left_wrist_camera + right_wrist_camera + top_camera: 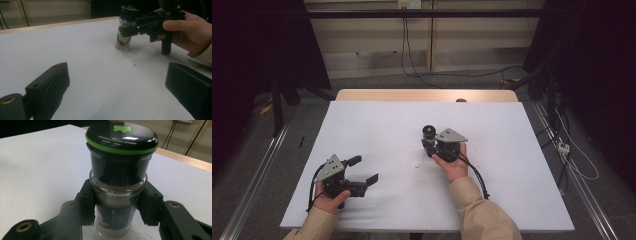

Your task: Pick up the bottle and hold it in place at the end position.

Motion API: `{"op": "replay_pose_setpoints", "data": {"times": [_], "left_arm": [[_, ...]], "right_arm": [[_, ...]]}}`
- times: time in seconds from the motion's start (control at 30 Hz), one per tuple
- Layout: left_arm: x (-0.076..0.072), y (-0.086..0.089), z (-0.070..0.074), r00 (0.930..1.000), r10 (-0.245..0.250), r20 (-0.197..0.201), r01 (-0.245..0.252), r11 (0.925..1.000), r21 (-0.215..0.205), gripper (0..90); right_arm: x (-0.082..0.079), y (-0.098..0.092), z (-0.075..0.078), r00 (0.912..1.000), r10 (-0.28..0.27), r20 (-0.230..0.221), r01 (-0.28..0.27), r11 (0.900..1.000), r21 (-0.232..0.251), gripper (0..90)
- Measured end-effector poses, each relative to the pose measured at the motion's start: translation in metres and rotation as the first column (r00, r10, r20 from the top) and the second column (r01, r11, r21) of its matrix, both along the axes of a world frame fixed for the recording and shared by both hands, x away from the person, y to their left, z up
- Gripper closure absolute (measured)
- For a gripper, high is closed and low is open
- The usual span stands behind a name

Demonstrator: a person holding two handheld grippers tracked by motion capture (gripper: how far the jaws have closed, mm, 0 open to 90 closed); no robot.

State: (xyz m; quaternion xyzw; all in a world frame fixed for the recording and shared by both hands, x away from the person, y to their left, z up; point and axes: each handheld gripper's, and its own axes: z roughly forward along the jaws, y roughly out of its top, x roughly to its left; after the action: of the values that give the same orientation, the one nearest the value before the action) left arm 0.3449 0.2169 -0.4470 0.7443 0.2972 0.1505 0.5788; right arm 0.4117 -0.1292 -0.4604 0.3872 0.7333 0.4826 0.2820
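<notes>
A glass spice jar (120, 170) with a black cap and a green ring stands upright mid-table, with pale powder inside. My right gripper (117, 203) is shut on the spice jar's glass body just below the cap, one jaw on each side. In the high view the spice jar (429, 131) sits at the front of the right gripper (429, 143), held by a hand. From the left gripper view the spice jar (124, 35) has its base on the table. My left gripper (363, 169) rests at the front left, open, with nothing between its jaws (116, 68).
A white sheet (382, 125) covers the wooden table (362, 95). A few small specks (134, 63) lie on the sheet in front of the jar. A small dark object (460, 100) sits at the far edge. Cables (407, 55) hang on the back wall.
</notes>
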Motion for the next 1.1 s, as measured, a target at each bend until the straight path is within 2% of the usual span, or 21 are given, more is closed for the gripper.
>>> {"op": "replay_pose_setpoints", "data": {"times": [0.07, 0.1, 0.23, 0.43, 0.7, 0.87, 0.93, 1.0, 1.1], "left_arm": [[0.001, -0.002, 0.001, 1.0, 0.002, 0.002, -0.002, 1.0, -0.002, 5.4], [0.002, -0.002, 0.002, 1.0, 0.004, 0.002, -0.004, 0.9999, 0.016, 5.4], [0.005, -0.007, 0.005, 0.9996, 0.024, -0.015, -0.024, 0.9997, -0.001, 6.6], [0.01, -0.012, 0.008, 0.999, 0.011, -0.042, -0.011, 0.9999, 0.008, 8.8], [0.016, -0.016, 0.01, 0.9977, 0.009, -0.067, -0.008, 0.9999, 0.013, 12.6], [0.018, -0.019, 0.011, 0.9969, -0.007, -0.078, 0.008, 0.9999, 0.012, 20.8], [0.019, -0.021, 0.013, 0.998, -0.011, -0.062, 0.014, 0.9991, 0.04, 24.3], [0.02, -0.024, 0.015, 0.9979, -0.022, -0.06, 0.025, 0.9985, 0.049, 28.4], [0.023, -0.028, 0.016, 0.998, -0.011, -0.061, 0.015, 0.9979, 0.063, 35.1]], "right_arm": [[0.0, -0.001, 0.0, 1.0, 0.001, -0.003, -0.001, 1.0, 0.005, 53.8], [0.0, -0.001, 0.0, 1.0, -0.002, -0.008, 0.002, 1.0, 0.009, 53.8], [0.0, -0.002, 0.0, 0.9999, -0.001, -0.01, 0.001, 1.0, 0.01, 53.8], [0.002, -0.003, -0.001, 0.9998, -0.002, -0.021, 0.002, 1.0, 0.028, 53.8], [0.002, -0.003, -0.001, 0.9998, 0.0, -0.018, 0.0, 1.0, 0.024, 53.8], [0.002, -0.003, -0.001, 0.9998, -0.001, -0.019, 0.001, 1.0, 0.025, 53.8], [0.002, -0.003, -0.001, 0.9999, 0.0, -0.017, 0.0, 1.0, 0.027, 53.8], [0.002, -0.003, -0.001, 0.9998, -0.002, -0.019, 0.002, 1.0, 0.026, 53.8], [0.002, -0.003, -0.001, 0.9998, -0.002, -0.019, 0.002, 1.0, 0.024, 53.8]]}}
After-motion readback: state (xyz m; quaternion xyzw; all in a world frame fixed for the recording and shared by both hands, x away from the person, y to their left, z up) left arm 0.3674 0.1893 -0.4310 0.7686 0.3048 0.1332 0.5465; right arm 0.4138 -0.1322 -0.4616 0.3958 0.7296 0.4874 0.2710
